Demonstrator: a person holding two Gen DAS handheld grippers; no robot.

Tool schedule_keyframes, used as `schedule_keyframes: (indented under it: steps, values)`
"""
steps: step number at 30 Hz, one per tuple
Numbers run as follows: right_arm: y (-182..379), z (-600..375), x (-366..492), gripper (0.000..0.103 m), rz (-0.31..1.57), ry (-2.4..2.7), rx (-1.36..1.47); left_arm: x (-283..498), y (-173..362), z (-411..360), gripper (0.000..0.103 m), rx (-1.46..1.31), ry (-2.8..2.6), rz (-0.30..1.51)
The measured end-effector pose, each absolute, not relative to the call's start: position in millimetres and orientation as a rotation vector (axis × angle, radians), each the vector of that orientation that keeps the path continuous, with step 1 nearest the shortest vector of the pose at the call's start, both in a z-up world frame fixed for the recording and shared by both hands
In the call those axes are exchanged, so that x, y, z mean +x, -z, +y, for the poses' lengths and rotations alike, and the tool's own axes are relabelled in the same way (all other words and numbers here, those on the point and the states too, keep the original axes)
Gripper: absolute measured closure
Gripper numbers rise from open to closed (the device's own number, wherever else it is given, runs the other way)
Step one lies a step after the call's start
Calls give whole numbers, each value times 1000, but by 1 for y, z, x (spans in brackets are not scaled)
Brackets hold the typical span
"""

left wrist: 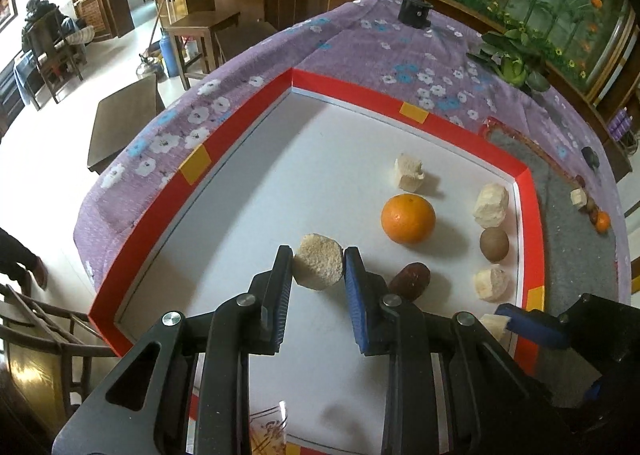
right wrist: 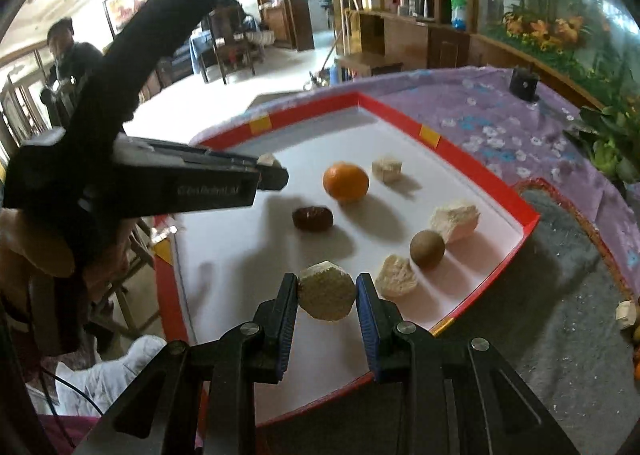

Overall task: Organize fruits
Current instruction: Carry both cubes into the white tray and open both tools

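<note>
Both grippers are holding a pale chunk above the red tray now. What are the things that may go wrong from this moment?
1. The left gripper pinches its crumbly pale chunk only at the edges; it might slip or break apart.
2. The right gripper holds its chunk right beside another pale piece and the brown round fruit; lowering there could knock them.
3. The orange is round and could roll in the red tray if bumped.

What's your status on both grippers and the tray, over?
Left gripper shut on a pale chunk. Right gripper shut on another chunk. Both over the red tray; orange and loose pieces below, nothing blocking.
</note>
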State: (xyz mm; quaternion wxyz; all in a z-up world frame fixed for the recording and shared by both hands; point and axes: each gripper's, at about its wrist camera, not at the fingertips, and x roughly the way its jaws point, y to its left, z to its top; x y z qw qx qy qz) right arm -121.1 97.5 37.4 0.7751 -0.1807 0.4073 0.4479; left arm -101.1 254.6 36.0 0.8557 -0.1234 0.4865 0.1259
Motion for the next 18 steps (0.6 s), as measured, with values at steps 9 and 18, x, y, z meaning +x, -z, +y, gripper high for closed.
schedule_keyframes:
  steps: [9, 18]
  values:
    - [-26, 103, -121, 69, 890, -973, -379, -96, -27, 254, 74, -269, -287, 1048]
    - [-54, 68, -120, 59, 813, -964, -223, -100, -52, 252, 49, -317, -288, 991]
